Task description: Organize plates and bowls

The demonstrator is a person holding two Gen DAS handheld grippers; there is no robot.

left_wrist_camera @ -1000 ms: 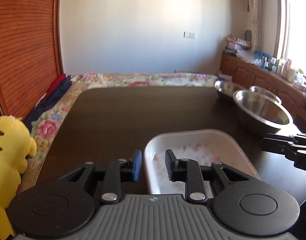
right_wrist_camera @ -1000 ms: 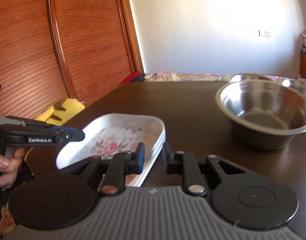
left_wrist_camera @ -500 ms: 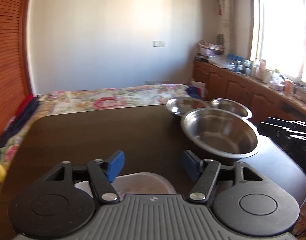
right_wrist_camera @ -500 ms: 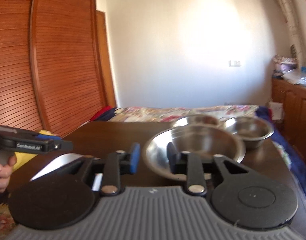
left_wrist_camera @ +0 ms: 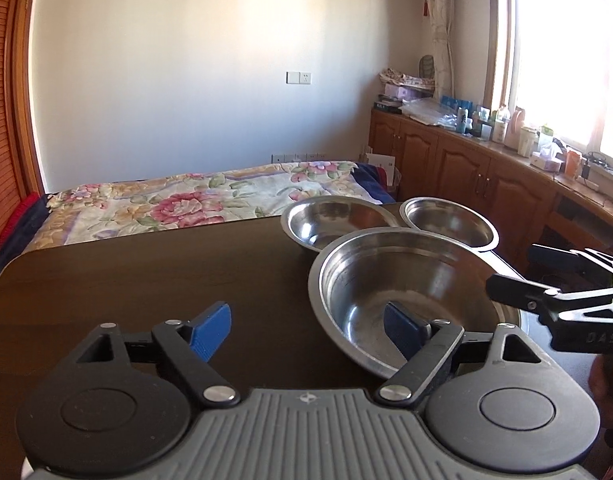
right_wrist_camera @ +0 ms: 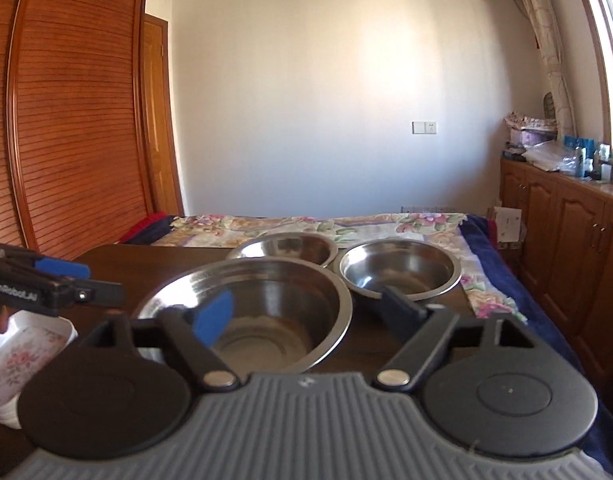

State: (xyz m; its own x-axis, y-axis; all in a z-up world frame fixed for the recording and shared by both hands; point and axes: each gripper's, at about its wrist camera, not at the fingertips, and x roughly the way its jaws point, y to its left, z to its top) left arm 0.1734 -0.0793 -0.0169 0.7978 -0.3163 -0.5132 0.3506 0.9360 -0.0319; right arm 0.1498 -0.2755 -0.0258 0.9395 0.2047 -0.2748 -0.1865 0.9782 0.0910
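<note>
A: Three steel bowls on the dark desk (left_wrist_camera: 146, 280): large bowl (left_wrist_camera: 410, 296) nearest, two smaller bowls (left_wrist_camera: 334, 220) (left_wrist_camera: 450, 222) touching behind it at the far right edge.

B: Tongs?

A: Left tongs (left_wrist_camera: 306, 328) jaws opening, nothing between the pads, right pad over the large bowl's near rim. Right tongs (right_wrist_camera: 302, 312) jaws opening too, nothing gripped, hovering at the large bowl.

B: Plates?

A: White floral dish (right_wrist_camera: 22, 356) at desk's left, near edge, below the left tongs.
</note>
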